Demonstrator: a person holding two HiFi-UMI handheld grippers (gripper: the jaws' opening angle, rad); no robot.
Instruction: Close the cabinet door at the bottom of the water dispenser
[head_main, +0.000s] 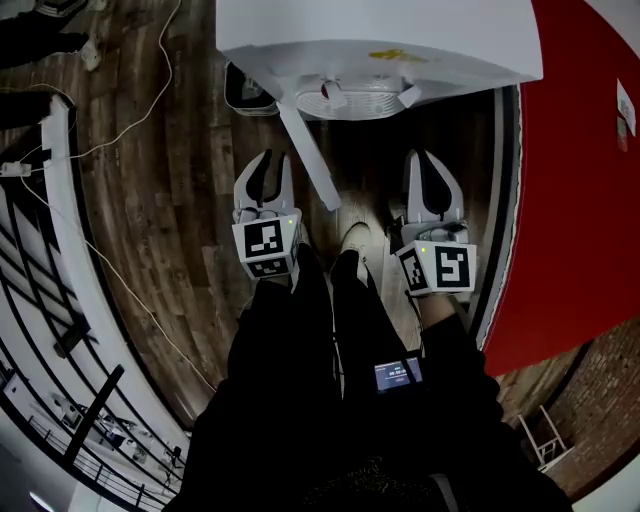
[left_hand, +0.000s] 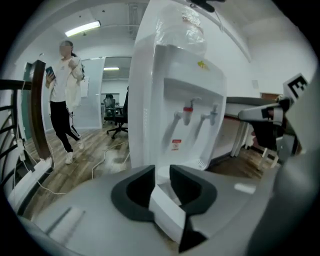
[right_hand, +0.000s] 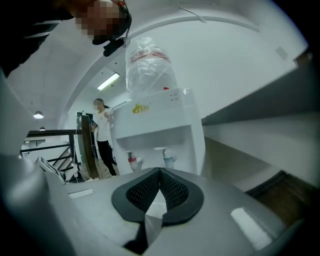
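The white water dispenser (head_main: 380, 40) stands right in front of me, seen from above in the head view. Its bottom cabinet door (head_main: 310, 160) juts out toward me as a narrow white edge, standing open. My left gripper (head_main: 268, 172) hangs just left of that door edge, its jaws a little apart with nothing between them. To the right of the door is my right gripper (head_main: 432, 172), jaws shut and empty. The left gripper view shows the dispenser (left_hand: 185, 100) with its red and blue taps beyond my left gripper (left_hand: 162, 176). The right gripper view shows it (right_hand: 160, 130) behind my right gripper (right_hand: 160, 176).
A red wall panel (head_main: 580, 180) runs close along the right. White cables (head_main: 130, 120) trail over the wooden floor at left, near a black railing (head_main: 40, 250). A person (left_hand: 65, 90) stands in the background left, with an office chair (left_hand: 117, 112) behind. My shoe (head_main: 355, 240) is below the door.
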